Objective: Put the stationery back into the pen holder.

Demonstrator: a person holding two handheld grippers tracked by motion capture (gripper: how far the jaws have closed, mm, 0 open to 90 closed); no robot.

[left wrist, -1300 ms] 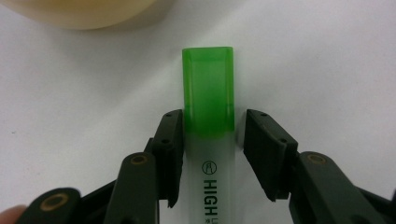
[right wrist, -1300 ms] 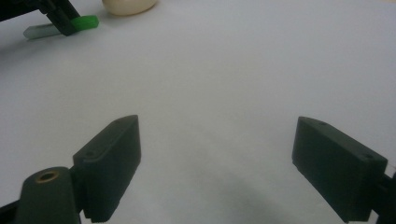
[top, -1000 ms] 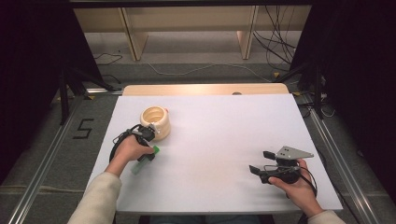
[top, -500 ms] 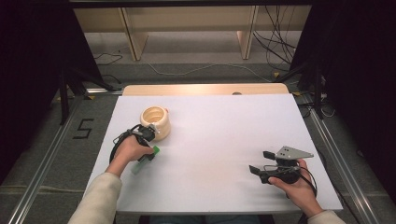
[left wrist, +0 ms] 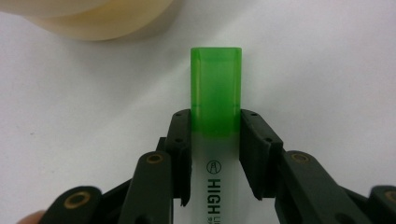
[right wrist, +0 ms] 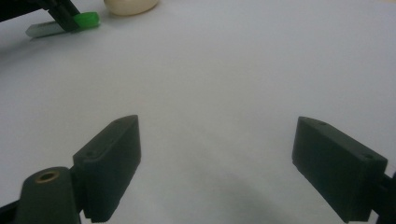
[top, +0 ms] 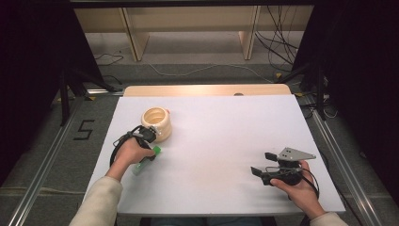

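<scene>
Nothing moved since the earlier frames. Left claw [left wrist: 215, 154] clenched on highlighter [left wrist: 215, 88] just below its green cap, left of centre on counter [top: 226, 136], beside cream spool [top: 156, 123]. Right claw [right wrist: 229, 163] released, lower right. Could swing cap into spool if lifted carelessly. Lettering legible from left gripper view, unreadable from above.

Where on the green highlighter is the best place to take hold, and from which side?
Grip the highlighter across its flat sides where cap meets white barrel, coming from the barrel end along its length. The left tongs already clamp there; the parallel faces look unlikely to slip.
</scene>
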